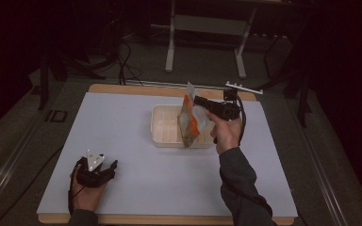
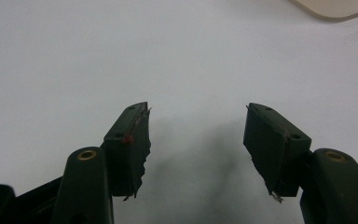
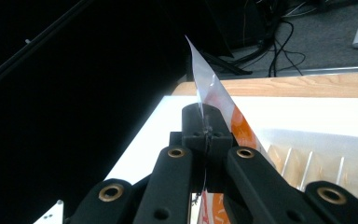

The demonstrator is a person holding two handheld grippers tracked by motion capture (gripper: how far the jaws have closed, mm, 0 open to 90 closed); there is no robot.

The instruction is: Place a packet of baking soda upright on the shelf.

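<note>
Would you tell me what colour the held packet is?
The packet is orange and white with clear edges, best seen in the high view.

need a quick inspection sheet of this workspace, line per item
surface: white sheet over a wooden tabletop, bare around the things
job's things: orange and white plastic snack bag held up over the cream ribbed plastic tray, pinched by its top edge
clutter: nothing seen
grippers: right gripper shut on the bag, jaws meeting in the right gripper view; left gripper resting on the sheet near the front left, jaws apart with nothing between them in the left gripper view
cables: black cable trailing from the right gripper; more black cables on the floor beyond the table
surroundings: dark room, grey carpet, white metal stand legs behind the table
</note>
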